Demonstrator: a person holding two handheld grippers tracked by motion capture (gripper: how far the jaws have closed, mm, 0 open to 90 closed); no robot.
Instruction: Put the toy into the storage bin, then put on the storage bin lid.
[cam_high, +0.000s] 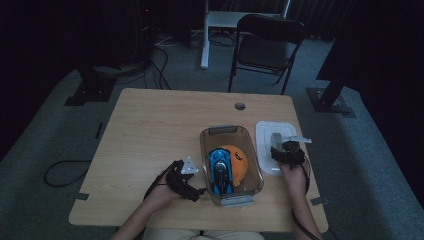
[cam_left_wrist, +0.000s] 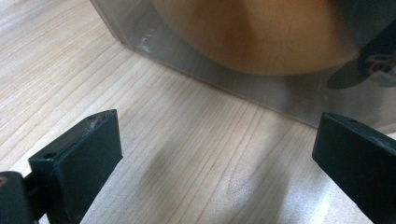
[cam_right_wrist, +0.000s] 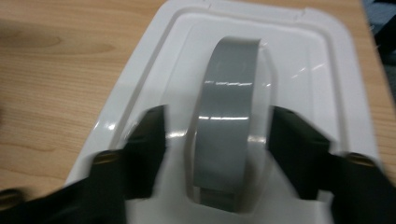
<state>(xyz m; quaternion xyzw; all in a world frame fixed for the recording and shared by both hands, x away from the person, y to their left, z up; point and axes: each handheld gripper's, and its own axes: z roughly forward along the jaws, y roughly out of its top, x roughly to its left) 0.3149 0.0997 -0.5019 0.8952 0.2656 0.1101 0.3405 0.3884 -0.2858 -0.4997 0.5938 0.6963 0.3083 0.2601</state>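
A clear plastic bin (cam_high: 204, 150) stands on the wooden table with a blue toy car (cam_high: 220, 171) and an orange ball (cam_high: 239, 159) inside. Its white lid (cam_high: 264, 134) lies flat to the right, with a grey handle (cam_high: 276, 137) on top. My right gripper (cam_high: 279, 146) is down on the lid. In the right gripper view its jaws straddle the grey handle (cam_right_wrist: 229, 121) of the lid (cam_right_wrist: 140, 79), with a gap at the left jaw. My left gripper (cam_high: 196, 181) stands wide open beside the bin's left wall (cam_left_wrist: 261, 95), nothing between its jaws, and the ball (cam_left_wrist: 261, 37) shows through the wall.
A round cable hole (cam_high: 240, 106) sits near the table's far edge. Beyond the table are a black folding chair (cam_high: 265, 47) and stand legs on the carpet. Bare wood (cam_high: 150, 130) stretches left of the bin.
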